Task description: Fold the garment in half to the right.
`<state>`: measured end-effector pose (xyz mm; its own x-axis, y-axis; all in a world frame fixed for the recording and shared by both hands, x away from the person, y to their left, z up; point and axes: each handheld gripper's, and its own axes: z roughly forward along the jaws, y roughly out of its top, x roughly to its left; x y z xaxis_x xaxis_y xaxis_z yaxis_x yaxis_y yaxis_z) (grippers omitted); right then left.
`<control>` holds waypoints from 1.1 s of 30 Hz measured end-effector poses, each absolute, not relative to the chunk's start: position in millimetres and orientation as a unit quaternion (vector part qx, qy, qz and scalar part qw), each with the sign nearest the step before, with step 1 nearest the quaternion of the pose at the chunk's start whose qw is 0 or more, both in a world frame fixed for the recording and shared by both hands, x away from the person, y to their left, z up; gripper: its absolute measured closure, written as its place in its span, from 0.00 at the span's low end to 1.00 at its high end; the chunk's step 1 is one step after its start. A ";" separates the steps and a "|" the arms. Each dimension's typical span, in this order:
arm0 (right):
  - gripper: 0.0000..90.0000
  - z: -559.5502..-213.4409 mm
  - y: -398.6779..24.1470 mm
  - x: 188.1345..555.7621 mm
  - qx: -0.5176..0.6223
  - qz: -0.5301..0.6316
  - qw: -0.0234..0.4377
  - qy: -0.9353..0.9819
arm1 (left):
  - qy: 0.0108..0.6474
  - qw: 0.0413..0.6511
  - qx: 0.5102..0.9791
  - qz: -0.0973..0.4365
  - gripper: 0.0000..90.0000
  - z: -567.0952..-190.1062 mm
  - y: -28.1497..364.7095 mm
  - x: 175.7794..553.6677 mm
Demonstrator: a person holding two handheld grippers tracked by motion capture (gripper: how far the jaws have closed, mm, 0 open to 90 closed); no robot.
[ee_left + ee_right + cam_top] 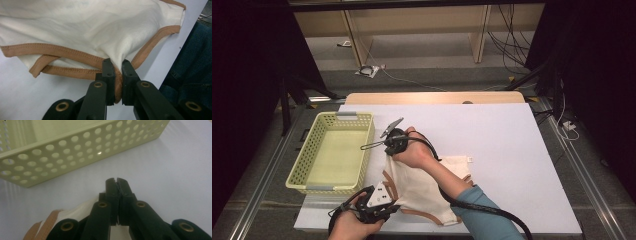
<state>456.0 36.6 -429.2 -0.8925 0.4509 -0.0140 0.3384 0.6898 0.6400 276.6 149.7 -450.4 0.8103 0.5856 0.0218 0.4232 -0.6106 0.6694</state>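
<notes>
Left gripper (118, 65) is clamped on the tan-trimmed hem of the cream garment (95, 27), fabric pinched between its jaws and the rest of the cloth spreading out ahead of them across the white table (30, 100). Right gripper (117, 180) has its jaws pressed together with nothing visibly between the tips; the garment's edge (75, 213) lies just behind and under them, and the perforated yellow basket (75, 147) sits near ahead.
</notes>
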 end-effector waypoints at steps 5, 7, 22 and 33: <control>0.99 -428.1 38.0 455.8 0.215 0.332 0.085 0.915 | 0.283 0.336 0.890 0.121 0.93 -449.8 151.8 275.9; 0.99 -427.3 38.3 456.0 0.213 0.332 0.085 0.915 | 0.283 0.336 0.890 0.121 0.93 -449.6 152.6 275.8; 0.99 -423.6 43.9 454.8 0.212 0.343 0.089 0.911 | 0.287 0.336 0.888 0.125 0.93 -448.0 158.8 274.2; 0.99 -422.0 47.8 454.2 0.213 0.349 0.090 0.908 | 0.289 0.337 0.887 0.128 0.93 -446.7 163.8 273.3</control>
